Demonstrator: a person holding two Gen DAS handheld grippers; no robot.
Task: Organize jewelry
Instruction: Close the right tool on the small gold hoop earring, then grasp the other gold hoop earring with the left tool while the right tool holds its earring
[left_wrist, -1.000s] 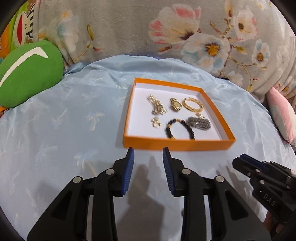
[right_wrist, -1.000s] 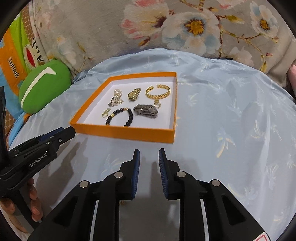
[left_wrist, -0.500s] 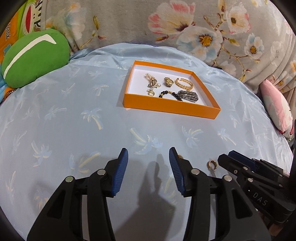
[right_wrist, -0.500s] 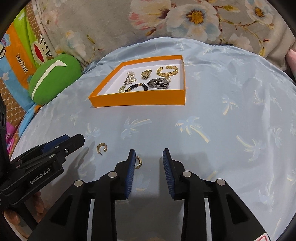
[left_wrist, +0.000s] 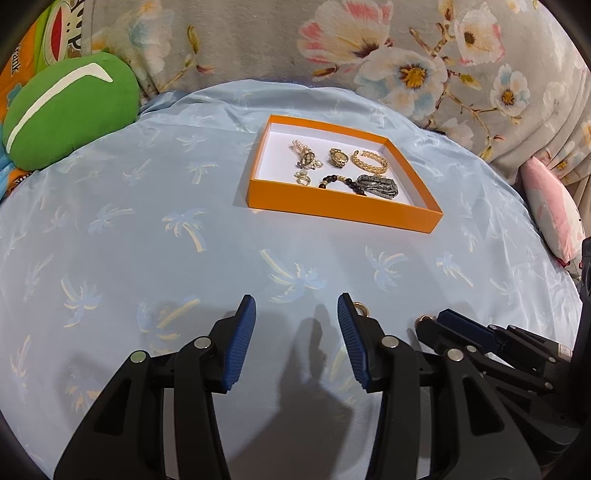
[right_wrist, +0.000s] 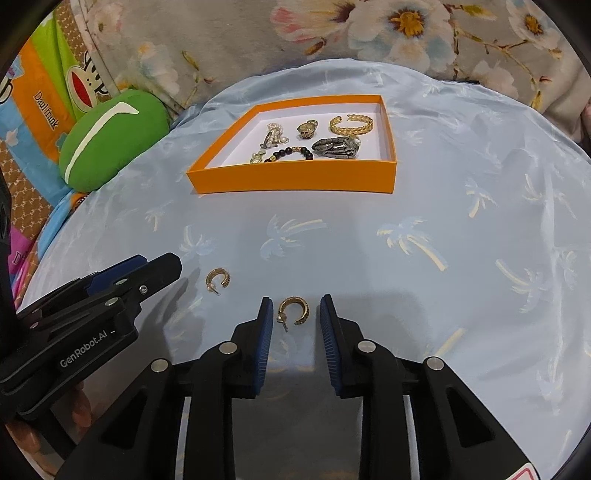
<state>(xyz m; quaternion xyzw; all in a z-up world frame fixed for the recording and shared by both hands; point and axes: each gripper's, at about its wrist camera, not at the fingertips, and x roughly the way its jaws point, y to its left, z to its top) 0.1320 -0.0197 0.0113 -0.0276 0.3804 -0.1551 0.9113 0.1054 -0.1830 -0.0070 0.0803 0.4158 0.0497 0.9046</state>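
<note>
Earrings first: one gold hoop earring lies on the pale blue palm-print sheet between the blue pads of my right gripper, whose jaws have just been closing yet do not touch it, so it stays ungrasped. A second gold hoop earring rests just to its left, near the tip of my left gripper, which is parted around bare sheet. Farther off sits the orange box, holding a gold braided cuff, a dark metal watch, a black beaded bracelet and smaller gold pieces. Beyond it I see a green cushion and floral fabric.
</note>
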